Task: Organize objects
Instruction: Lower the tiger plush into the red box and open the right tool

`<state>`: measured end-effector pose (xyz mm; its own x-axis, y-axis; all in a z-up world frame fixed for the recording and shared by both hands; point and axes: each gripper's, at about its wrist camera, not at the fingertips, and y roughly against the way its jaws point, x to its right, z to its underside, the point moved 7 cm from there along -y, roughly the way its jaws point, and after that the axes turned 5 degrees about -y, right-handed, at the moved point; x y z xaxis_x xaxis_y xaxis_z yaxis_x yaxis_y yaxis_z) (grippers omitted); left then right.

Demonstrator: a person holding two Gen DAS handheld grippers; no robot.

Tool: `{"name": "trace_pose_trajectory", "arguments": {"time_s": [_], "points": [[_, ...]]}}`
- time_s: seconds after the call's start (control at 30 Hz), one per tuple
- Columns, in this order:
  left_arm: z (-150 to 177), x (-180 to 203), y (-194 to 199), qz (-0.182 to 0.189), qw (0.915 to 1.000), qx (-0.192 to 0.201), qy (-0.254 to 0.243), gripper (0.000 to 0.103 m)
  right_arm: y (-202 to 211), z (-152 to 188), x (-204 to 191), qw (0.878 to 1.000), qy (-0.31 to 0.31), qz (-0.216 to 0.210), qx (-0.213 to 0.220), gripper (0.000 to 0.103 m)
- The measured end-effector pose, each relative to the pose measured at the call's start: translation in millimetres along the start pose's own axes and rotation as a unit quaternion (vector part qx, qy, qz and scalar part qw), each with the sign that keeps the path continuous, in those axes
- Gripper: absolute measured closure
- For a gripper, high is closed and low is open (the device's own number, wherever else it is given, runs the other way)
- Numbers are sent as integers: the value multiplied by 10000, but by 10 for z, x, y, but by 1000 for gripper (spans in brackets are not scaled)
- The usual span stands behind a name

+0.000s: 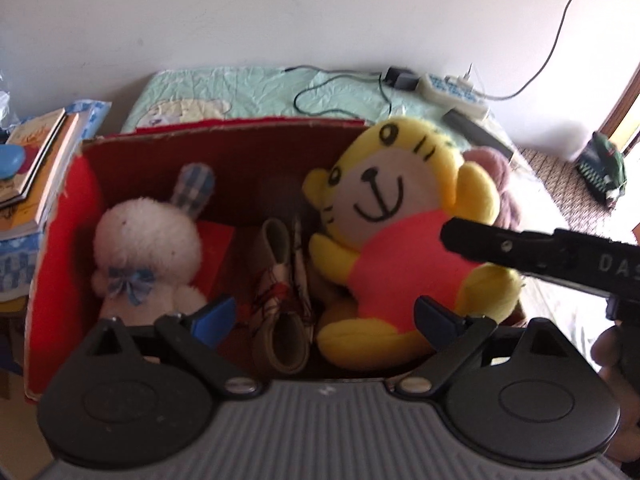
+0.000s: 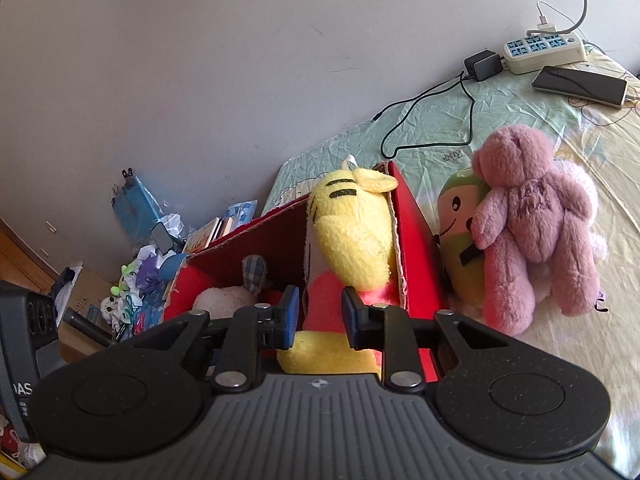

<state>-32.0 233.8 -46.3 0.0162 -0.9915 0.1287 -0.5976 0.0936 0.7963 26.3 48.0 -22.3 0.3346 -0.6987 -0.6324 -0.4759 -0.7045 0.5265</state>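
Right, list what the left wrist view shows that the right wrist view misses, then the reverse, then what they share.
Only the left wrist view: the box floor, with a pale shoe-like item lying between the toys, the white bunny's blue bow, the tiger's face, and the left gripper with jaws wide apart.

Only the right wrist view: the pink teddy bear in full, a green-and-yellow plush against the box's outer wall, a phone, and the right gripper with jaws either side of the tiger.

Both: the red box, yellow tiger plush, white bunny, power strip.
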Motion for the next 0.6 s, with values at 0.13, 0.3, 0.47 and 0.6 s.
{"name": "trace_pose_trajectory", "arguments": {"time_s": [0.13, 0.3, 0.47, 0.6], "points": [[28, 27, -48, -166, 9998, -128, -58, 8, 5, 18, 31, 10000, -22, 7, 29, 78], [45, 63, -84, -297, 9993, -226, -102, 7, 12, 48, 66, 10000, -55, 7, 38, 78], [51, 118, -101, -435, 9985, -275, -191, 7, 20, 88, 68, 9999, 80, 70, 25, 78], [47, 156, -101, -584, 9976, -242, -267, 1, 37, 92, 104, 10000, -4, 32, 11, 78]]}}
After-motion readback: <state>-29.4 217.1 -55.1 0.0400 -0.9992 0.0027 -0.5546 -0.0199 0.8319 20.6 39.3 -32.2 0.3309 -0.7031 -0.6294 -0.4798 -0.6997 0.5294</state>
